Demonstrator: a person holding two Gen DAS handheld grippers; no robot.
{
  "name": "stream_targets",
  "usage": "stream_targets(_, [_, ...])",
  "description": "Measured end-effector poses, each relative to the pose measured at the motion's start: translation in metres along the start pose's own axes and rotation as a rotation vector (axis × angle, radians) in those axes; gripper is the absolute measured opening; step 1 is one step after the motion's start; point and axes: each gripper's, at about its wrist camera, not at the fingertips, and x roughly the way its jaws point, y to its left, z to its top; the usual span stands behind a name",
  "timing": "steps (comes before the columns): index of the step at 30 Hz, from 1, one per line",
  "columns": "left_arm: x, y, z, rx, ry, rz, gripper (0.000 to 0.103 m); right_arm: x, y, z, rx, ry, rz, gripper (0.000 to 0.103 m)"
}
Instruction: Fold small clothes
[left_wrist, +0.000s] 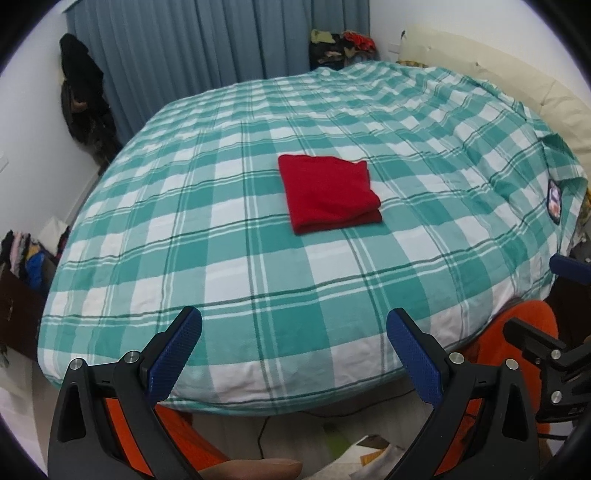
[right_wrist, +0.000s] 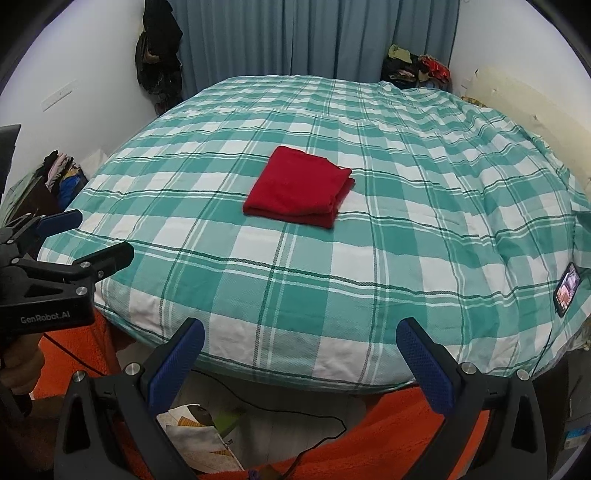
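A red garment lies folded into a neat rectangle in the middle of the bed, which has a green and white checked cover. It also shows in the right wrist view. My left gripper is open and empty, held back over the bed's near edge, well short of the garment. My right gripper is open and empty too, also over the near edge. The left gripper shows from the side in the right wrist view, and it is open there.
A phone lies on the bed's right side. Piles of clothes sit at the far corner and on the left floor. Blue curtains hang behind the bed. Papers and a black cable lie on the floor below.
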Motion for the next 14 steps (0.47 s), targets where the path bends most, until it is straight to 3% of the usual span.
stream_targets(14, [-0.004, 0.0016, 0.0009, -0.02, -0.021, -0.009, 0.101, -0.0007, -0.0035, 0.0018, 0.006, -0.004, 0.004, 0.103])
